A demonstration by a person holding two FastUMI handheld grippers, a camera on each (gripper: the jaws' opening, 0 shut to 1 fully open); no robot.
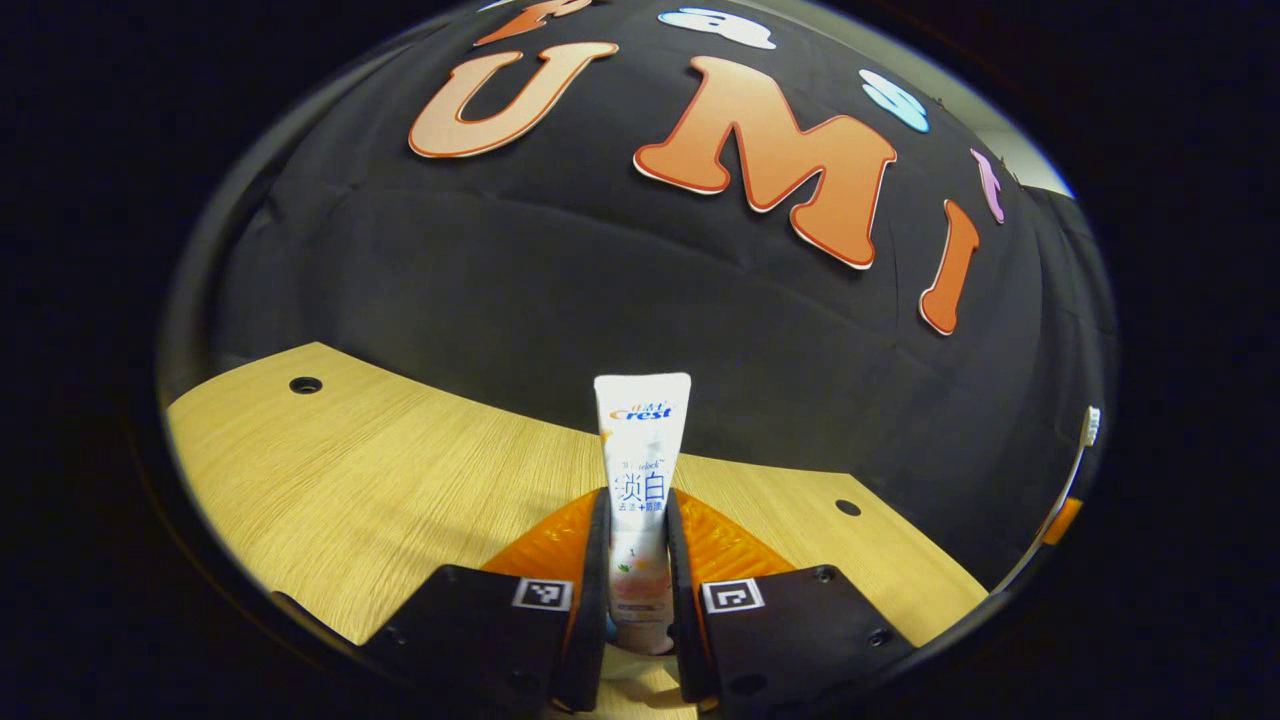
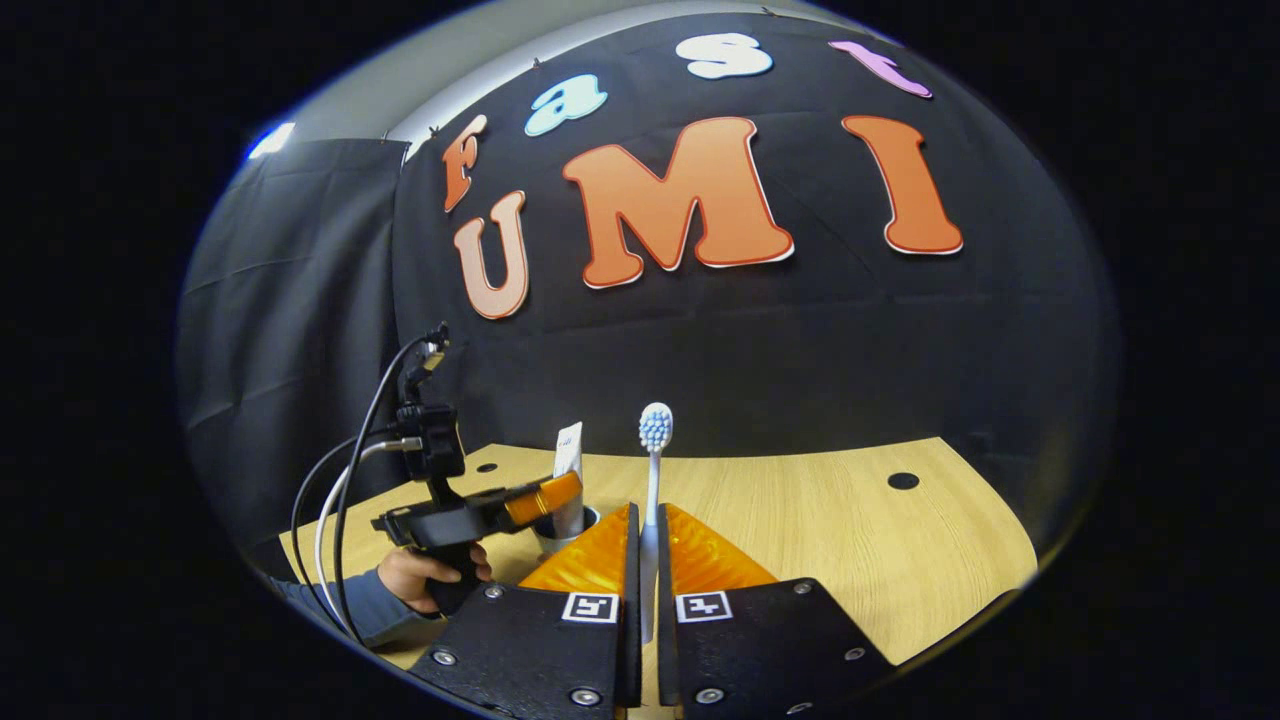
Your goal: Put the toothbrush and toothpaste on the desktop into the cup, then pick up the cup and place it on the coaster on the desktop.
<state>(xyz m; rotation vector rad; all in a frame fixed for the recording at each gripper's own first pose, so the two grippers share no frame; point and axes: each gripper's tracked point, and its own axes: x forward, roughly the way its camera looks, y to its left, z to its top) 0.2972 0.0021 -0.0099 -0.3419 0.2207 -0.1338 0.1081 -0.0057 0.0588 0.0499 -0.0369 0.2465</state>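
The toothpaste [image 1: 640, 480] is held upright, pinched by the left gripper [image 1: 638, 570] above the desk [image 1: 380, 480]. The toothbrush [image 2: 653, 470] is clamped upright, bristles up, by the right gripper [image 2: 647, 560]. In the right gripper view, the toothpaste is seen over the cup [image 2: 565, 535].

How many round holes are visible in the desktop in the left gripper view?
2. One hole is at the far left of the desktop; the other hole is on the right, beyond the left gripper. Others may be hidden behind it.
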